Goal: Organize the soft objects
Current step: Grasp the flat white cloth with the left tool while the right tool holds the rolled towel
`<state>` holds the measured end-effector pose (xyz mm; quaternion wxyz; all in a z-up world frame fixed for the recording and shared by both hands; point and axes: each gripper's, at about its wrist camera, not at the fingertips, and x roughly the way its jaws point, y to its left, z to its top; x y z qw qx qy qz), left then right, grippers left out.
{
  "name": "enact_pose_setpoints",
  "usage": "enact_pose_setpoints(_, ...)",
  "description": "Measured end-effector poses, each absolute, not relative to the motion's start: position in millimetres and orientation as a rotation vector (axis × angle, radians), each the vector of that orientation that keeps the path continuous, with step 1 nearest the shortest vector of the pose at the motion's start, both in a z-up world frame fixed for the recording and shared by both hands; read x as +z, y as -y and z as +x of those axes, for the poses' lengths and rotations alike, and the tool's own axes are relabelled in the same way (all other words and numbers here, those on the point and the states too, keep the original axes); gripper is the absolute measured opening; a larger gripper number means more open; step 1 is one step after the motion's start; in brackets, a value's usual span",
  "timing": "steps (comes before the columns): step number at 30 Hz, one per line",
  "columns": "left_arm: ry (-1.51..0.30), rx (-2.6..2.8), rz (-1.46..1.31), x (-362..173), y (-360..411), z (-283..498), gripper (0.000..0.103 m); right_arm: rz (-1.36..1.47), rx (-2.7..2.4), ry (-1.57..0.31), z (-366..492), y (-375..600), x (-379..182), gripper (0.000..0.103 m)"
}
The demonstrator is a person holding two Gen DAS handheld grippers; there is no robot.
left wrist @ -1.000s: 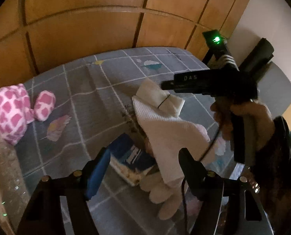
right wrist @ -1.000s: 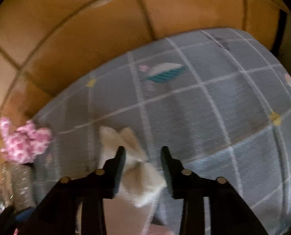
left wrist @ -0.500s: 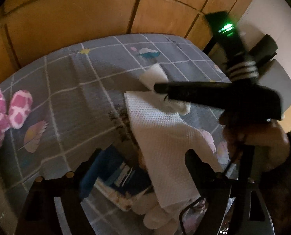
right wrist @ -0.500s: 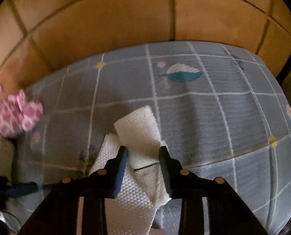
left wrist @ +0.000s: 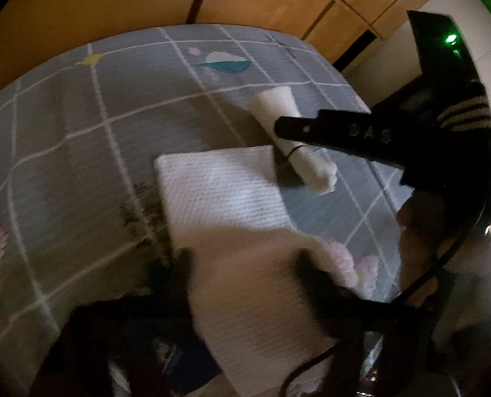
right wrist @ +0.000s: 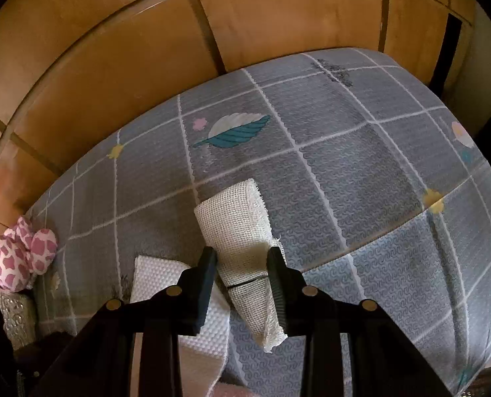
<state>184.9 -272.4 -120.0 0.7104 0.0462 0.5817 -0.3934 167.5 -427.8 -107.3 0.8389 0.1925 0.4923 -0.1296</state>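
Right gripper [right wrist: 242, 264] at lower centre pinching rolled mesh cloth [right wrist: 242, 228], left gripper [left wrist: 245, 264] closing around white waffle towel [left wrist: 225, 195], grey checked bedsheet [right wrist: 361, 172] beneath.

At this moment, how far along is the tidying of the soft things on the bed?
Nothing looks put away yet. The right hand-held gripper pinches the rolled cloth; the left hand-held gripper is closing around the white towel. The pink toy lies untouched.
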Motion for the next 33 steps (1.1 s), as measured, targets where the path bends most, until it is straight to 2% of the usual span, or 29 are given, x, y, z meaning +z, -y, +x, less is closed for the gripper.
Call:
enact_pose_setpoints(1, -1.289, -0.887, 0.097, -119.5, 274.6, 184.4, 0.009, 0.405, -0.276, -1.042, 167.2, 427.5, -107.3, 0.032)
enact_pose_setpoints(2, -1.279, -0.902, 0.097, -117.6, 277.5, 183.2, 0.004, 0.405, -0.276, -1.042, 167.0, 427.4, -107.2, 0.032)
enact_pose_setpoints(8, -1.216, -0.941, 0.044, -108.3, 275.5, 181.8, 0.004, 0.384, -0.271, -1.05, 169.3, 425.5, -109.5, 0.032)
enact_pose_setpoints(11, -1.247, -0.894, 0.037, -108.9, 265.1, 190.3, 0.006, 0.386, -0.27, -1.05, 169.0, 425.5, -109.9, 0.032)
enact_pose_setpoints(12, -1.263, -0.882, 0.046, -109.8, 260.9, 192.1, 0.011, 0.383, -0.27, -1.051, 168.9, 424.9, -110.1, 0.032)
enact_pose_setpoints(14, -1.301, -0.876, 0.026, -112.1, 251.8, 196.2, 0.034, 0.378, -0.271, -1.052, 169.2, 424.3, -110.0, 0.032)
enact_pose_setpoints(15, -1.309, -0.868, 0.02, -113.2, 247.8, 197.5, 0.052, 0.376, -0.271, -1.052, 169.1, 424.2, -109.8, 0.032)
enact_pose_setpoints(16, -1.321, -0.853, 0.011, -114.1, 244.1, 200.6, 0.06, 0.375, -0.272, -1.051, 168.9, 424.4, -109.8, 0.032)
enact_pose_setpoints(33, -1.55, -0.875, -0.1, -127.3, 230.4, 211.5, 0.062, 0.363, -0.276, -1.054, 168.7, 424.1, -108.0, 0.032)
